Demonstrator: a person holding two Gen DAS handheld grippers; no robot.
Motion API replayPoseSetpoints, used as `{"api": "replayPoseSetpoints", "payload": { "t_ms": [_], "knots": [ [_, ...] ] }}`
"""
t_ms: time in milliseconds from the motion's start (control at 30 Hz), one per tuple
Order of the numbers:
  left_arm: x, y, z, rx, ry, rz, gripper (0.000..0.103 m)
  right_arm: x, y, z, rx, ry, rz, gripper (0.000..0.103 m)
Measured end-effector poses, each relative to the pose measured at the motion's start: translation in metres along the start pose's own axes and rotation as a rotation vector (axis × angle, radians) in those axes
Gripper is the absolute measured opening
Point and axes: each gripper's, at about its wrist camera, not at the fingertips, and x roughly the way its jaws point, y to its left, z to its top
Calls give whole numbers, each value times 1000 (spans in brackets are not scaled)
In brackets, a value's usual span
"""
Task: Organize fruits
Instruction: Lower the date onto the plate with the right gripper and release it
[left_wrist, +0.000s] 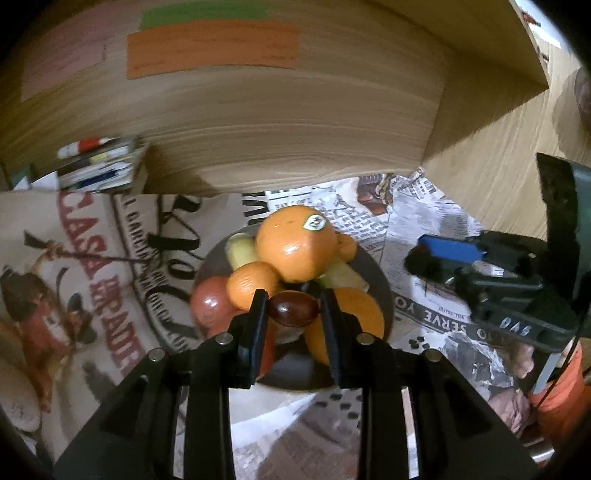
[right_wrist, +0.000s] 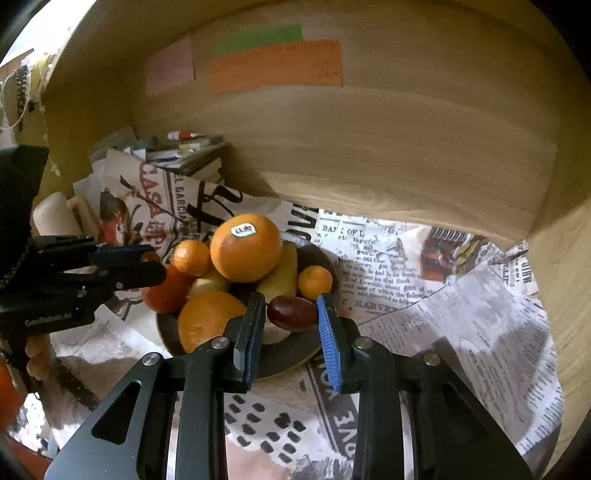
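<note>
Read "CASA" in red letters on paper bag (right_wrist: 155, 206), left of my right gripper. Newspaper (right_wrist: 369, 266) ahead of that gripper carried "BANK OF L…" and "C. HARVEY". Newspaper by my left gripper showed inverted "SERVE". Sticker (right_wrist: 243, 230) on big orange (right_wrist: 245, 249): print illegible. Wall notes (right_wrist: 275, 66): writing too faint.

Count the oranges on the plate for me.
4: the stickered orange on top, a small orange left of it, a second small orange at the plate edge on the right, a big orange in front. More may hide underneath.
</note>
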Motion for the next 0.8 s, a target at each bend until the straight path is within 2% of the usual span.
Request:
{"api": "replayPoseSetpoints", "payload": {
  "t_ms": [267, 500, 600, 700, 767, 800],
  "knots": [
    [23, -11, 2, 23, 31, -6, 29, 27, -10, -11, 28, 72, 41, 27],
    [29, -10, 3, 24, 29, -8, 29, 45, -9, -16, 29, 132, 72, 27],
    [30, -8, 4, 22, 26, 1, 34, 48, -10, -17, 34, 150, 83, 27],
    [29, -7, 3, 12, 25, -5, 39, 47, -11, -16, 44, 148, 102, 37],
    [27, -7, 3, 7, 25, -9, 42, 45, -10, -16, 36, 135, 61, 49],
    [24, -7, 2, 6, 18, -5, 44, 44, -11, -16, 36, 129, 55, 50]
  ]
}}
